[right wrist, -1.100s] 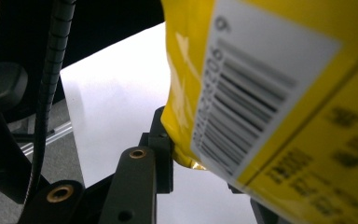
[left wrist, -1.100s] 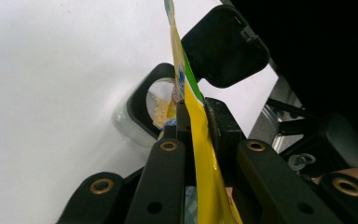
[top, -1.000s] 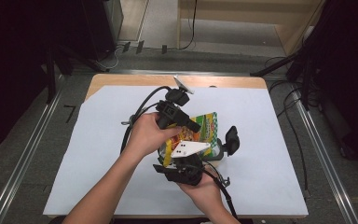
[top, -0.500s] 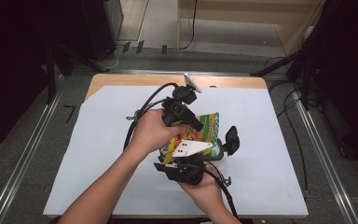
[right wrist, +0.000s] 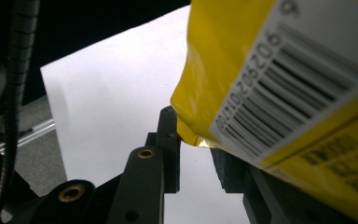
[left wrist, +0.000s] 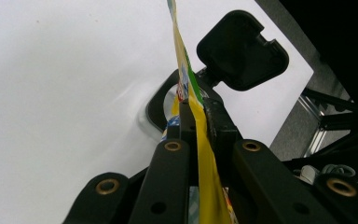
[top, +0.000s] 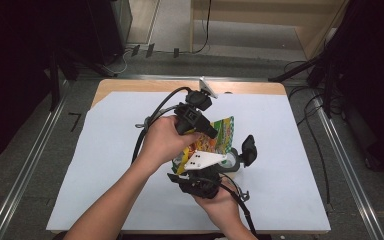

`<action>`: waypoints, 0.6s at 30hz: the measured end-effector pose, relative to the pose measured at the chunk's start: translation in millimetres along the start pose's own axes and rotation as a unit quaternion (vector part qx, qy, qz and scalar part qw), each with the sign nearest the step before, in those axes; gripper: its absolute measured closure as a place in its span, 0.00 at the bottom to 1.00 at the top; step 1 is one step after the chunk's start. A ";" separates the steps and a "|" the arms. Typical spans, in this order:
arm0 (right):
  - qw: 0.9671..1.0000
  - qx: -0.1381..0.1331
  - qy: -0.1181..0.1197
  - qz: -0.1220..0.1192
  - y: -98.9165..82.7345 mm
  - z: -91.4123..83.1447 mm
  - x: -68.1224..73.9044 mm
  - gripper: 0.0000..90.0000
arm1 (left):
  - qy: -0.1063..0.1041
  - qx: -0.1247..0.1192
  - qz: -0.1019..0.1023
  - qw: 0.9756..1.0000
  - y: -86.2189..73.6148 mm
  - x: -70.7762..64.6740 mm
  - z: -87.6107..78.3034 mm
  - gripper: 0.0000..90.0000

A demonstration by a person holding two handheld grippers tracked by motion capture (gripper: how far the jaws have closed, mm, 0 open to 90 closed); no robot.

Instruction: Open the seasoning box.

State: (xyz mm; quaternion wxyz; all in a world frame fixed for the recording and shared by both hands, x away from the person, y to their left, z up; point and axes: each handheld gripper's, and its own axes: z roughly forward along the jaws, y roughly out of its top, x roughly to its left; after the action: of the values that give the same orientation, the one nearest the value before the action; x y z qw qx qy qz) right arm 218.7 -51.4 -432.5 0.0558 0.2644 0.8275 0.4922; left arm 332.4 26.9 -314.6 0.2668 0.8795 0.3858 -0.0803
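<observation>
A yellow and green snack bag (top: 221, 131) stands on edge between both grippers over the white sheet. My left gripper (top: 211, 134) comes in from above left and is shut on the bag's edge (left wrist: 208, 186); its jaws (left wrist: 198, 109) pinch the foil flat. My right gripper (top: 200, 169), under its white three-cornered plate, sits below the bag. Its jaws (right wrist: 193, 140) have just been closing, and the bag's barcode corner (right wrist: 261, 70) lies between their tips with a gap still showing.
A black hinged cap (top: 248, 149) (left wrist: 242, 49) stands up from a ring-shaped base (top: 232, 162) just right of the bag. White paper (top: 290, 150) covers the wooden table (top: 130, 86). Cables trail from both grippers. Metal rails run along both table sides.
The left hand and its gripper have shifted slightly to the right with the bag's top edge. The right hand has stayed put.
</observation>
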 end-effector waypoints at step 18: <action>1.000 -0.014 -0.001 0.022 -5.7 -3.7 -2.3 0.82 | -0.005 0.020 -0.003 1.000 7.5 -10.0 8.7 0.98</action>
State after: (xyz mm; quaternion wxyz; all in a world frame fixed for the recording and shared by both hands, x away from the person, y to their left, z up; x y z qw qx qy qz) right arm 217.2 -57.6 -435.8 0.0490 0.2821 0.8146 0.5044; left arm 331.5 11.7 -315.4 0.2510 0.8828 0.3858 -0.0934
